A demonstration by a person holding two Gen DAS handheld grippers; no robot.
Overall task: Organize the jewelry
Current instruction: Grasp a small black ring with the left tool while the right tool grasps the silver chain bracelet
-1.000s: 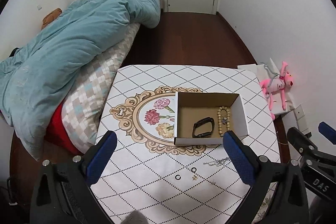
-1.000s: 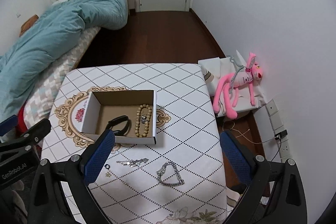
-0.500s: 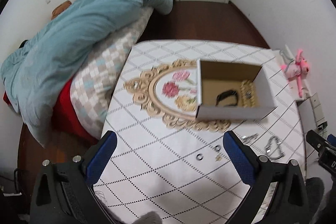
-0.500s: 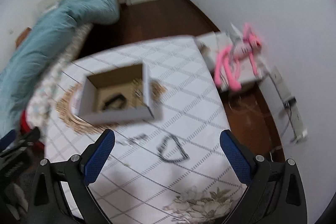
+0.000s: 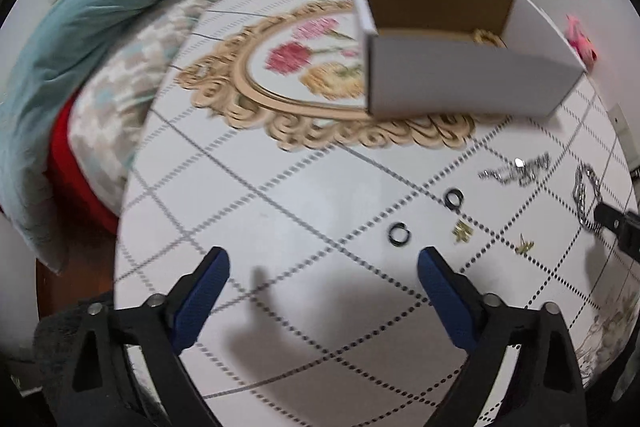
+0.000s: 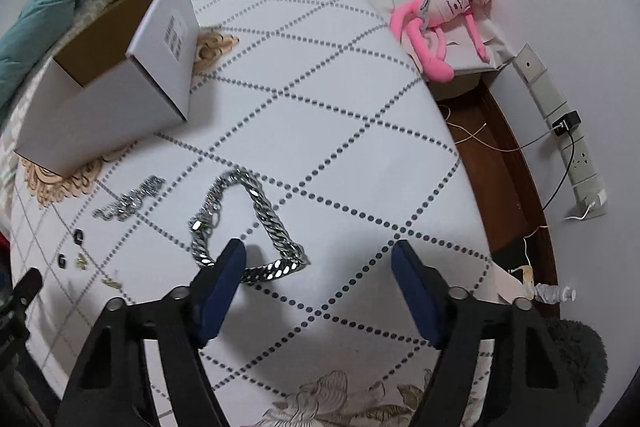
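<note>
A white cardboard box (image 5: pixel 460 83) stands on the table; a beaded bracelet (image 5: pixel 486 37) shows inside it. The box also shows in the right wrist view (image 6: pixel 108 95). Two black rings (image 5: pixel 400 233) (image 5: pixel 453 198), small gold pieces (image 5: pixel 462 230) and a thin silver chain (image 5: pixel 516 173) lie on the cloth. My left gripper (image 5: pixel 322 269) is open, low over the table, just short of the rings. My right gripper (image 6: pixel 318 259) is open; its left finger overlaps a thick silver chain (image 6: pixel 256 223). The thin chain (image 6: pixel 130 203) lies to that chain's left.
The table (image 6: pixel 320 107) has a white dotted-diamond cloth with a gold floral medallion (image 5: pixel 304 67). A bed with a teal duvet (image 5: pixel 100 27) is at the left. A pink plush toy (image 6: pixel 444 15) and a power strip (image 6: pixel 568 131) lie on the floor at the right.
Both grippers have dropped lower and moved closer to the table. The jewelry now looms large in front of the fingers. Both stay open.
</note>
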